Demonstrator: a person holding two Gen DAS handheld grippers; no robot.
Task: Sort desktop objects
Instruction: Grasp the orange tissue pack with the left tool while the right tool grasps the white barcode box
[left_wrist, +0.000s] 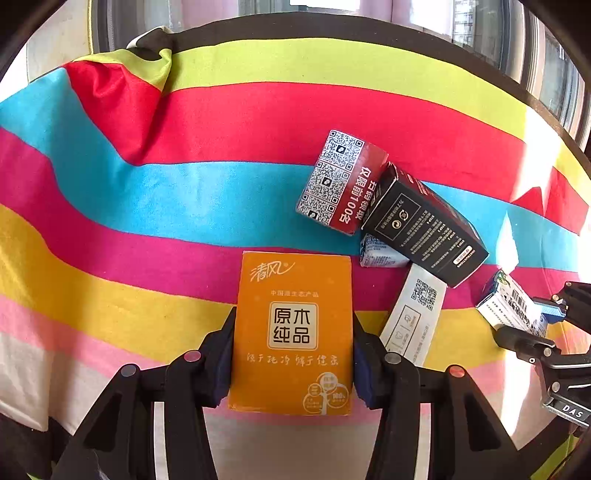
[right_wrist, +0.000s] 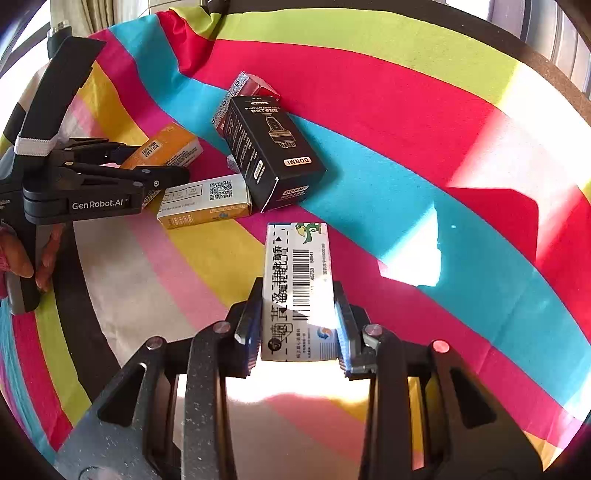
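Observation:
My left gripper (left_wrist: 293, 345) is shut on an orange tissue pack (left_wrist: 291, 332), held over the striped cloth; the pack also shows in the right wrist view (right_wrist: 166, 149). My right gripper (right_wrist: 297, 317) is shut on a white box with a barcode and a green parrot (right_wrist: 297, 280); it appears at the right edge of the left wrist view (left_wrist: 511, 304). A black DORMI box (right_wrist: 269, 151) lies on a red QR-code box (left_wrist: 341, 181). A white and yellow QR box (right_wrist: 205, 203) lies beside them.
A small white and blue packet (left_wrist: 380, 253) is partly under the black box. The table is covered with a striped multicoloured cloth (left_wrist: 184, 206), bunched at the far left. A window runs along the far edge. Sunlight patches fall on the right.

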